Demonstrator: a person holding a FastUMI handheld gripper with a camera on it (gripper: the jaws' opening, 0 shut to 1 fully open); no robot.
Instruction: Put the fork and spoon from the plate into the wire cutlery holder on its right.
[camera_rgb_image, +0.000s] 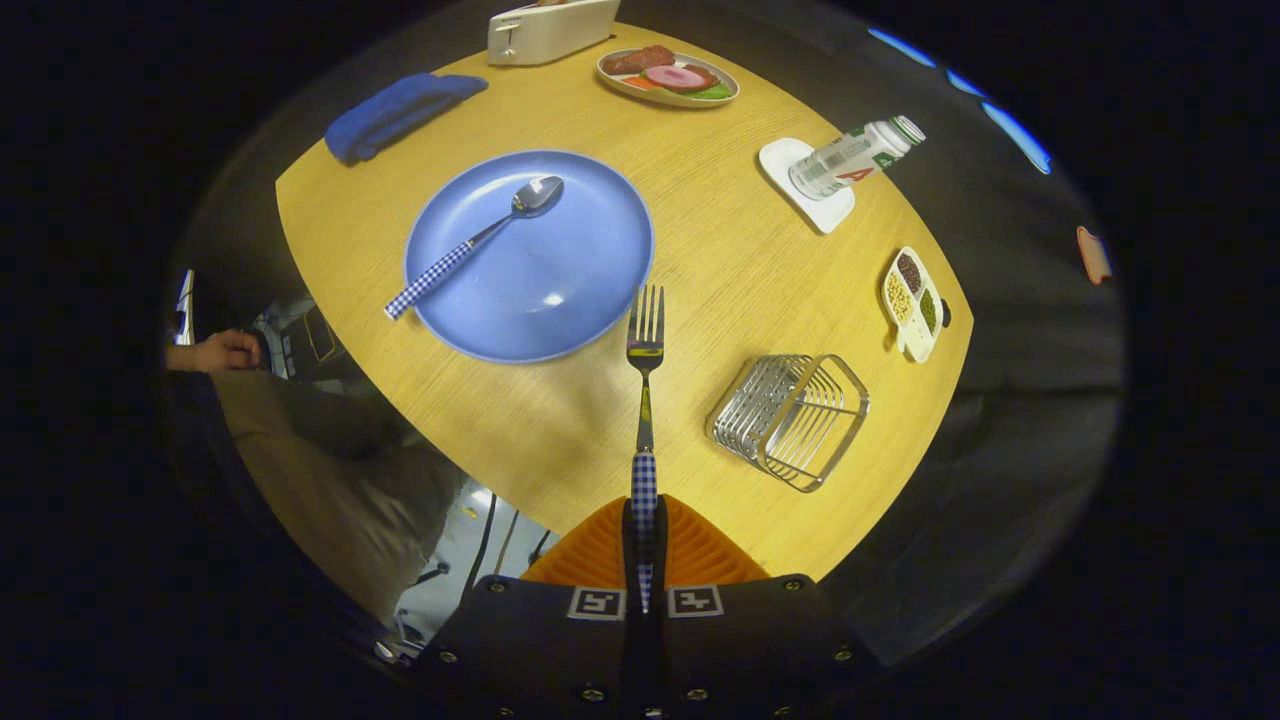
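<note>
The gripper (645, 520) clenches the fork (645, 380) by its checked handle, whose end is hidden between the fingers; the spoon (480, 240) lies on the plate (590, 270), left of the wire cutlery holder (790, 420).

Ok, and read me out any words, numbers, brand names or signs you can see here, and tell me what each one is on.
No text can be read here.
Bottle lying on its side: its label has print, too small and blurred to read.
Square markers on the tongs: black-and-white patterns, no words.
Plate, spoon, wire cutlery holder and the fork clamped in the tongs: no writing visible.
</note>
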